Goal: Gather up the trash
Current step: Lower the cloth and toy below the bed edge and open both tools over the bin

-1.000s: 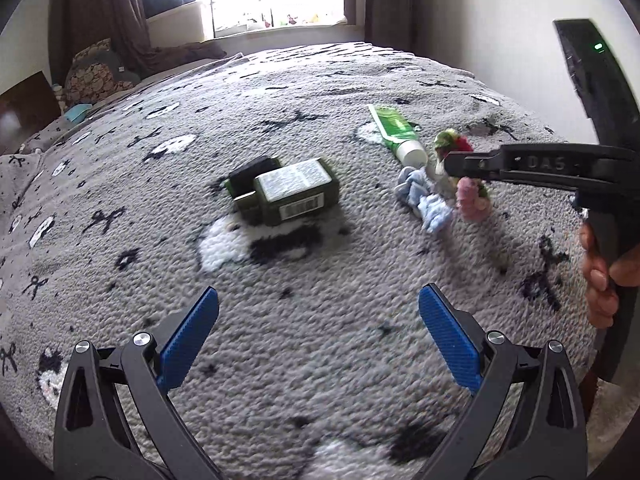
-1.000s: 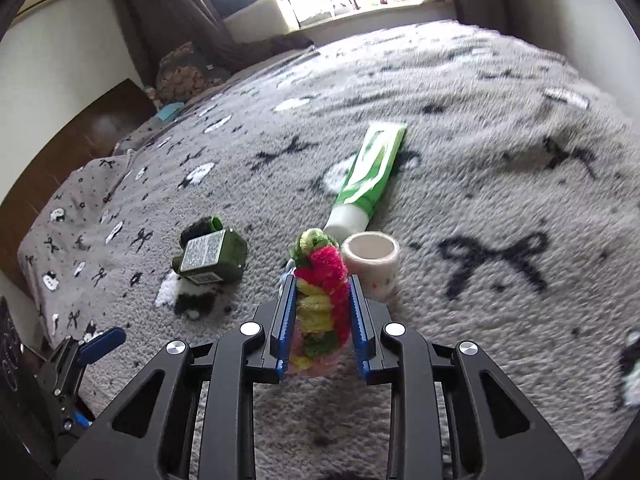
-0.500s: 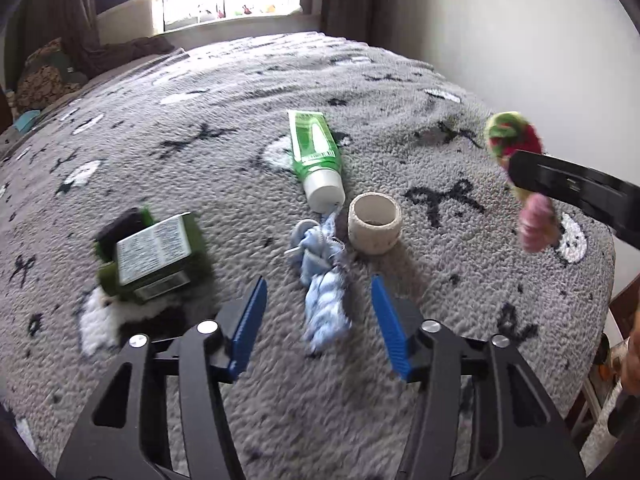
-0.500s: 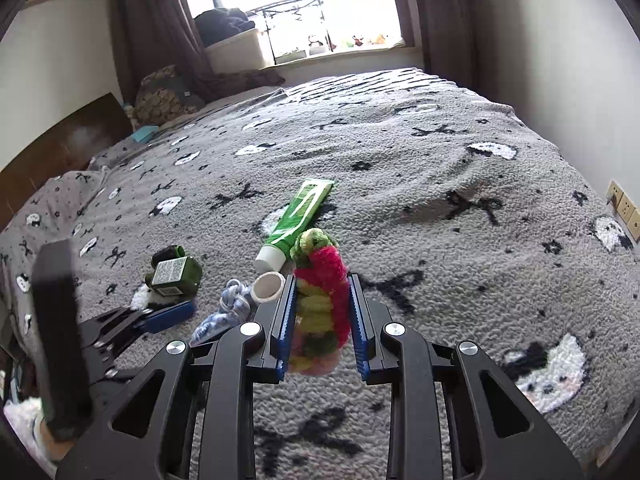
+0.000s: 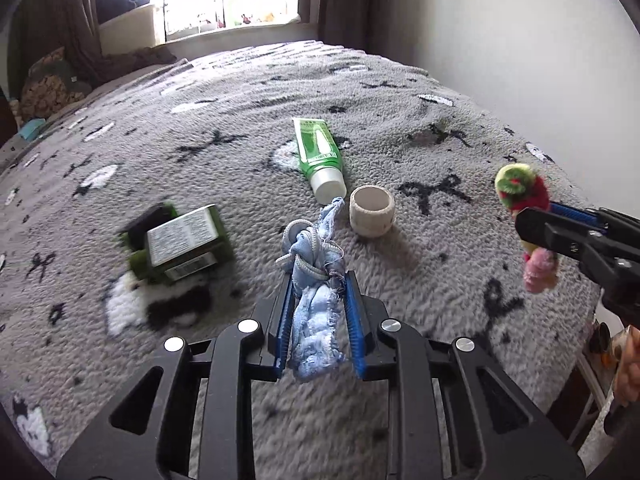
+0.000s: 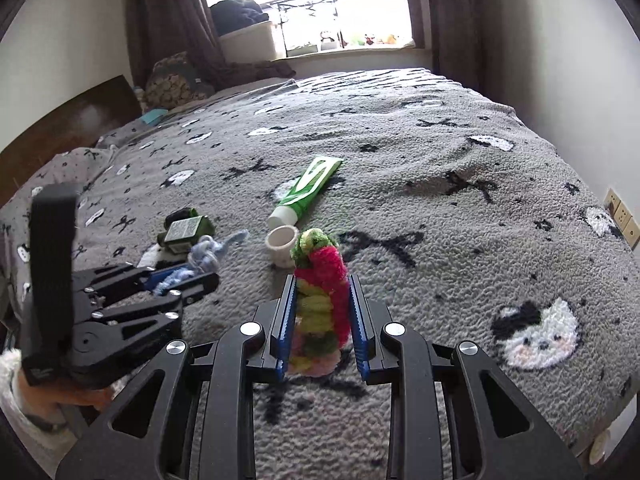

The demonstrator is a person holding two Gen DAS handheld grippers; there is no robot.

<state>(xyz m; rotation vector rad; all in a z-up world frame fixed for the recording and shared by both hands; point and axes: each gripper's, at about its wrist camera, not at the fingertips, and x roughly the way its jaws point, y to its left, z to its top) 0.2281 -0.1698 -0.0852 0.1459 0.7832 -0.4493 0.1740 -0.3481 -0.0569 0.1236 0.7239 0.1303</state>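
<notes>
Left gripper (image 5: pixel 320 292) pinching a frayed pale-blue knotted rag with white cord (image 5: pixel 314 276) between its blue pads, jaws closed down to the cloth's thickness, rag's long axis running along the fingers and out past the tips. Right gripper (image 6: pixel 320 312) likewise clamping a fuzzy multicoloured yarn bundle of red, green, yellow and pink (image 6: pixel 320 300), standing upright between narrow jaws, hovering toward the right edge of the grey fleece blanket with black bows and cat faces (image 5: pixel 400 92).

Looking outward from the left gripper: a small white open-topped cup (image 5: pixel 372 216) sitting just ahead and slightly right of the rag's tip, closest remaining piece. Just beyond, a green-and-white squeeze tube with a white cap (image 5: pixel 320 156) lying flat, cap end nearest the cup, long axis pointing away toward the far edge. Off to the left, a dark green rectangular bottle with a printed label (image 5: pixel 180 240) lying on its side, nearer the left gripper than the right.

Both grippers being full, probably needing emptying before reaching for these. No bin showing anywhere.
</notes>
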